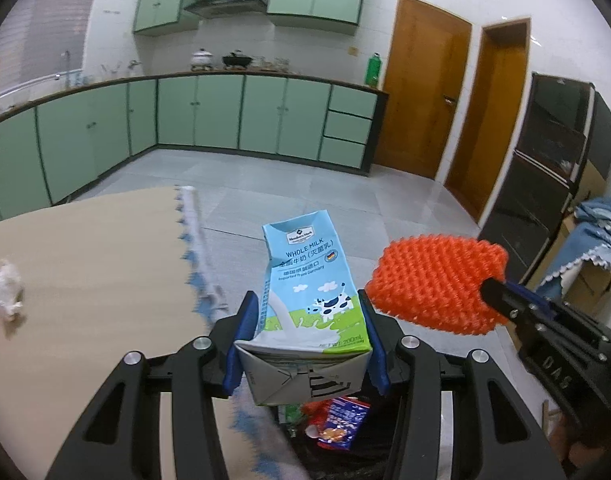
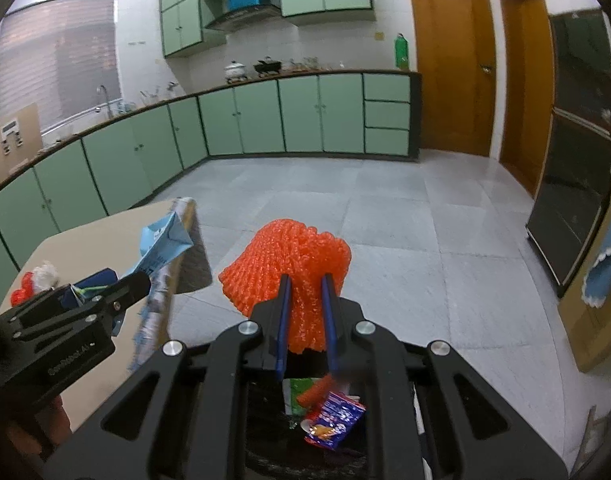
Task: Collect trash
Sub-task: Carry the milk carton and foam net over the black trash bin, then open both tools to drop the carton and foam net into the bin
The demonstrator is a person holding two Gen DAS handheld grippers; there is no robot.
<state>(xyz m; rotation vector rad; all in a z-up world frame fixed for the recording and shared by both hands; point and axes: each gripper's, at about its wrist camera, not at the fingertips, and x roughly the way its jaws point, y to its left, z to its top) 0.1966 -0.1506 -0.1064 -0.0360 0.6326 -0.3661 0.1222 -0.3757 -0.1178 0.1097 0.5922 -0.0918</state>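
With the left gripper [image 1: 309, 344] jaws clamped on the milk carton [image 1: 309, 280] and the right gripper [image 2: 305, 320] jaws pinching the orange foam net [image 2: 289, 264] above the black bin [image 2: 265, 440], an early or off-centre release risked either piece missing, judging by the bin's narrow visible opening.

Glossy paperboard milk carton [image 1: 309, 292], seemingly foam net [image 1: 433, 280]

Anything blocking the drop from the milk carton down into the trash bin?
Nothing visible does. The left gripper holds the milk carton directly over the open trash bin, apart from the orange foam net in the right gripper.
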